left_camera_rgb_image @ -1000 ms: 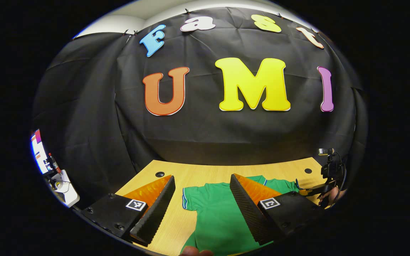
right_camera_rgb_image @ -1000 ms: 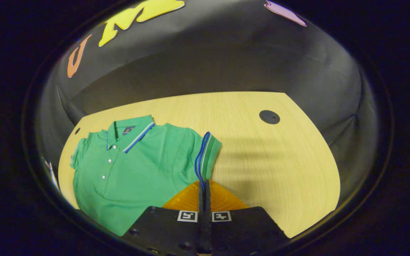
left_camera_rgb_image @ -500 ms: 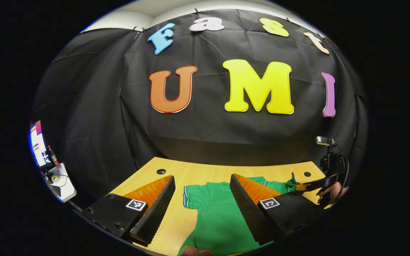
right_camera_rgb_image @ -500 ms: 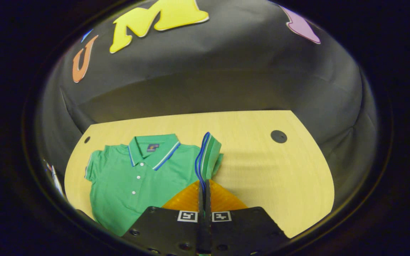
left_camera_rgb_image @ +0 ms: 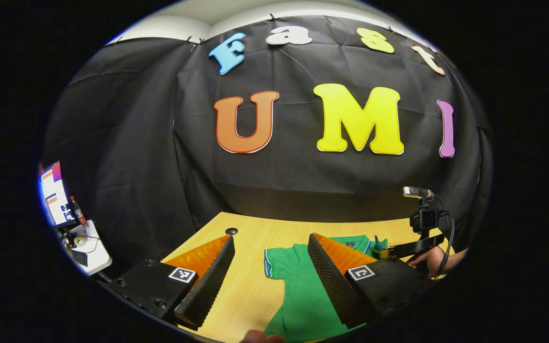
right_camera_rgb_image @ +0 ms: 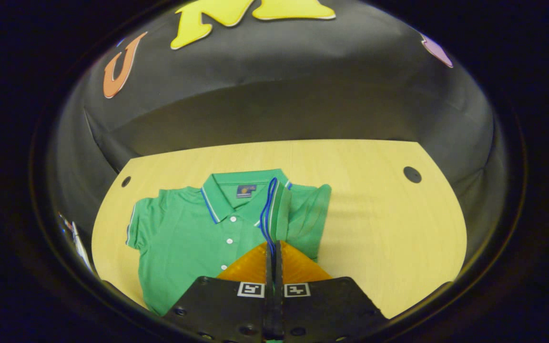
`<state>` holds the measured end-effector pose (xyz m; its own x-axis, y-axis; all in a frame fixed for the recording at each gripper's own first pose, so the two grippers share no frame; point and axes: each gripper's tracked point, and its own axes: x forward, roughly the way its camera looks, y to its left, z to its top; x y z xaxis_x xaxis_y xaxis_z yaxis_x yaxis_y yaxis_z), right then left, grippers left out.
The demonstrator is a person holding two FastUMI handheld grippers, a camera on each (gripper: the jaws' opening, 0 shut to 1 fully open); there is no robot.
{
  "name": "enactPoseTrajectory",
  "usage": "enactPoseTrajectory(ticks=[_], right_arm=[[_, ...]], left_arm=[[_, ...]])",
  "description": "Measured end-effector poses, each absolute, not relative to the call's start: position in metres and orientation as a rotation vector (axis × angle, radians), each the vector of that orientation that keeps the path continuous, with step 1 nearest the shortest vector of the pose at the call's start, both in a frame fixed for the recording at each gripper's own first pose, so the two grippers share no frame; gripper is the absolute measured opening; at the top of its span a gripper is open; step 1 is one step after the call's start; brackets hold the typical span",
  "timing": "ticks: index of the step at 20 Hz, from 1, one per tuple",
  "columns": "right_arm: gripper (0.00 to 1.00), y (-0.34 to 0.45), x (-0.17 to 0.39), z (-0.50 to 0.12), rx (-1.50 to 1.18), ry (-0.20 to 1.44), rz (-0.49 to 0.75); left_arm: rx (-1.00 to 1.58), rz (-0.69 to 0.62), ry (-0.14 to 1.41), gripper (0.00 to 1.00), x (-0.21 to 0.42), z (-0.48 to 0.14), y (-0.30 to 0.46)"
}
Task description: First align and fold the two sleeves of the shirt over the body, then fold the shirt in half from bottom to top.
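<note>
Right gripper (right_camera_rgb_image: 273,244) first: at the bottom centre of the right gripper view its two fingers are pressed together on the cuff of the shirt's sleeve (right_camera_rgb_image: 274,209), and the striped edge stands up out of the tips. How far the cuff runs down between the fingers is hidden by the fingers themselves. The sleeve is lifted over the shirt (right_camera_rgb_image: 193,238), just right of the collar (right_camera_rgb_image: 236,193), with folded cloth bunched to its right. The shirt lies flat on the wooden table (right_camera_rgb_image: 389,228) in the lower middle of the frame, buttons up, its other sleeve (right_camera_rgb_image: 138,226) spread toward the left edge. The hem is cut off behind the gripper body at the bottom.

Over to the left gripper view: the left gripper (left_camera_rgb_image: 272,271) sits at the bottom with its fingers wide apart and nothing between them. Between and behind them lies the shirt (left_camera_rgb_image: 298,295), one sleeve (left_camera_rgb_image: 274,262) visible in the gap; the right finger covers most of the body and collar. At the far right, small and hard to make out, is the right gripper (left_camera_rgb_image: 393,250) with a hand (left_camera_rgb_image: 429,259) behind it. At the far left edge, a white stand with small items (left_camera_rgb_image: 81,243), too small to identify. A fingertip (left_camera_rgb_image: 260,337) pokes in at the very bottom, cut off.
</note>
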<state>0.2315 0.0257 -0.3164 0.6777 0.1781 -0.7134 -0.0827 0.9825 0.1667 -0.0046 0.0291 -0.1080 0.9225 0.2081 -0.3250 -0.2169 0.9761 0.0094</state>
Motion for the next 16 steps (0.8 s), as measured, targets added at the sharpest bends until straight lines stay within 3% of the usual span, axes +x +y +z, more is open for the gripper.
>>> enactPoseTrajectory(ticks=[2, 4, 7, 9, 16], right_arm=[[0.1, 0.039, 0.229, -0.315, 0.135, 0.809, 0.172], [0.29, 0.044, 0.225, -0.312, 0.132, 0.803, 0.191], [0.77, 0.046, 0.215, -0.302, 0.118, 0.791, 0.205], [0.9, 0.043, 0.207, -0.286, 0.085, 0.759, 0.211], [0.96, 0.017, 0.162, -0.217, -0.01, 0.619, 0.221]], left_arm=[[-0.027, 0.213, 0.328, 1.0, -0.003, -0.109, 0.034], [-0.031, 0.197, 0.327, 1.0, -0.001, -0.112, 0.035], [-0.056, 0.169, 0.329, 1.0, 0.007, -0.119, 0.035], [-0.076, 0.138, 0.355, 0.99, 0.015, -0.137, 0.031], [-0.133, 0.088, 0.482, 1.0, 0.051, -0.213, 0.041]])
